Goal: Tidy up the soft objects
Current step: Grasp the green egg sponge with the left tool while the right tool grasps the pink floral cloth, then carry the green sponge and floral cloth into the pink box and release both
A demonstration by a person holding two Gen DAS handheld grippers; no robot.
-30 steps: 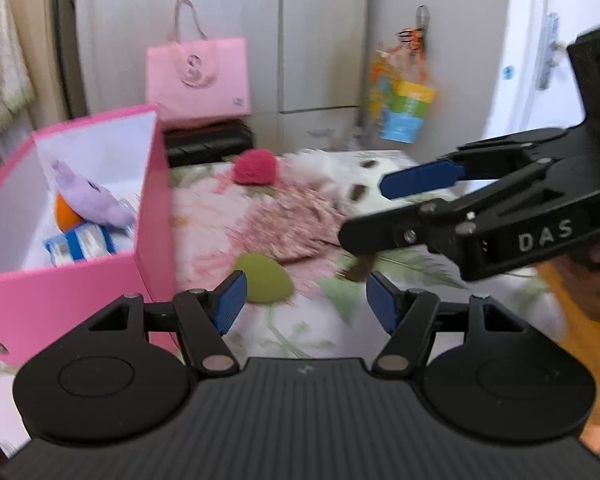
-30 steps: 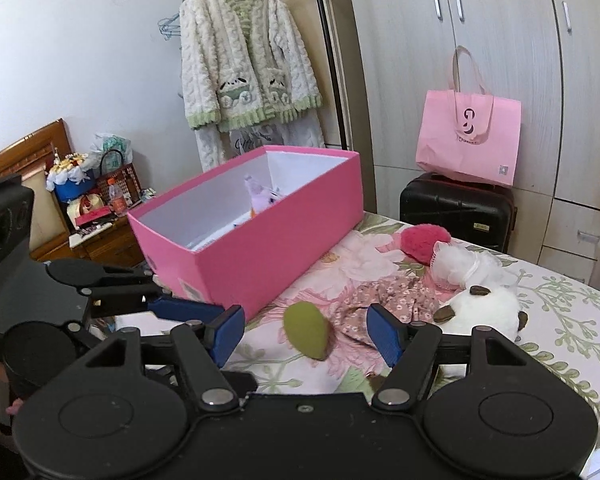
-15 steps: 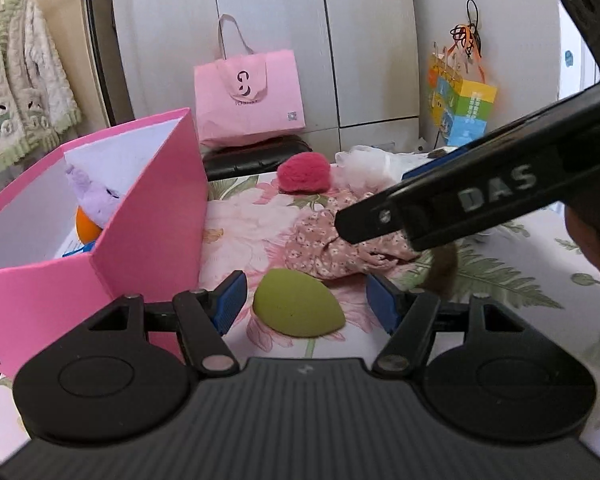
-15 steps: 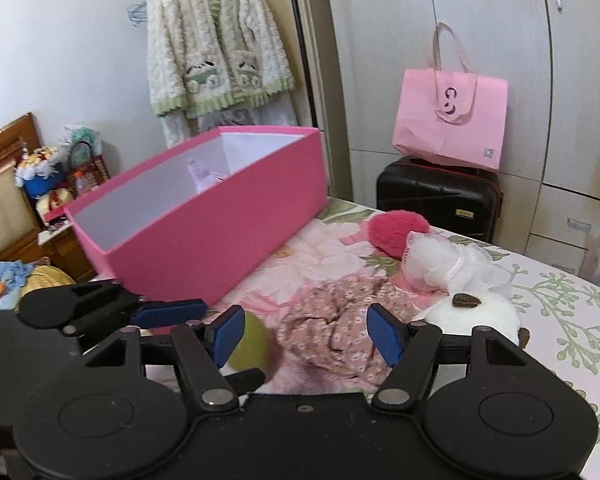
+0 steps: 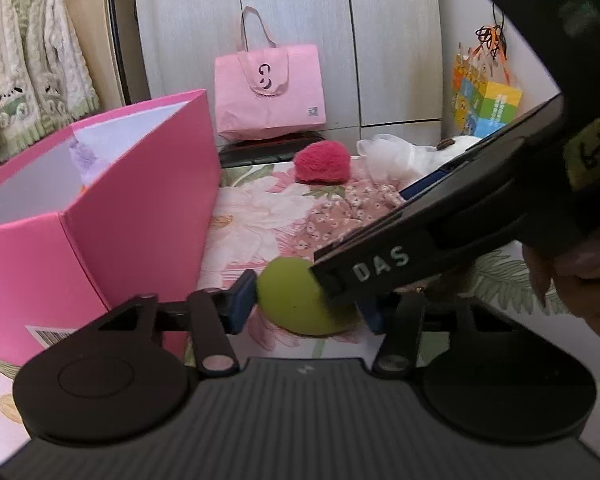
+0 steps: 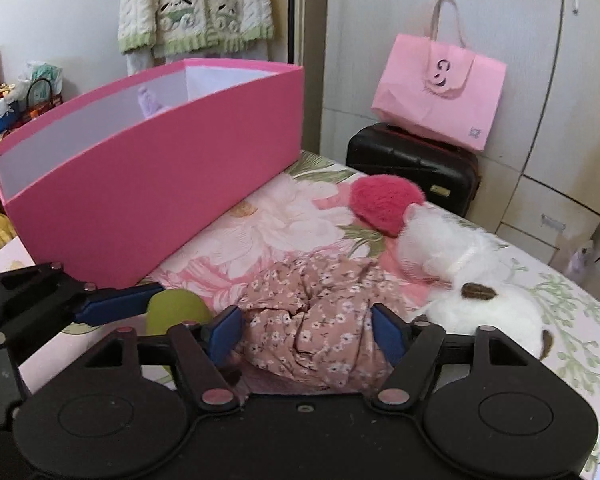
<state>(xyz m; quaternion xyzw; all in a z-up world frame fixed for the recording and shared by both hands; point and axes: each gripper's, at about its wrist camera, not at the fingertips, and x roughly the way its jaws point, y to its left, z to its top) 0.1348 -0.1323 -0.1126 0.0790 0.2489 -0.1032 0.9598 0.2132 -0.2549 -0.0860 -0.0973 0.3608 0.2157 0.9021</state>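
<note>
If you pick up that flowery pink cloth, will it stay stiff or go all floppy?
Probably floppy: the flowery cloth lies crumpled in soft folds on the bed. It likely weighs little, being thin fabric. Grabbed at one spot, the rest would probably dangle and drag.

Black tongs (image 6: 306, 334), blue pads, possibly "DAS" lettering.

On the bed (image 6: 284, 216): 1 green sponge (image 5: 296, 300), 1 floral cloth (image 6: 320, 320), 1 red pompom (image 6: 384, 204), 1 white plush (image 6: 488, 316), 1 white net puff (image 6: 428, 248), 1 pink box (image 6: 160, 192). In the box, 1 purple toy (image 6: 150, 102) shows; the rest of its inside is hidden. Beyond the bed: 1 pink bag (image 6: 440, 96), 1 black suitcase (image 6: 412, 164), 1 knit cardigan (image 6: 196, 4) hanging, 1 colourful bag (image 5: 486, 100). 2 tongs: left (image 5: 306, 306), right (image 6: 306, 334)
</note>
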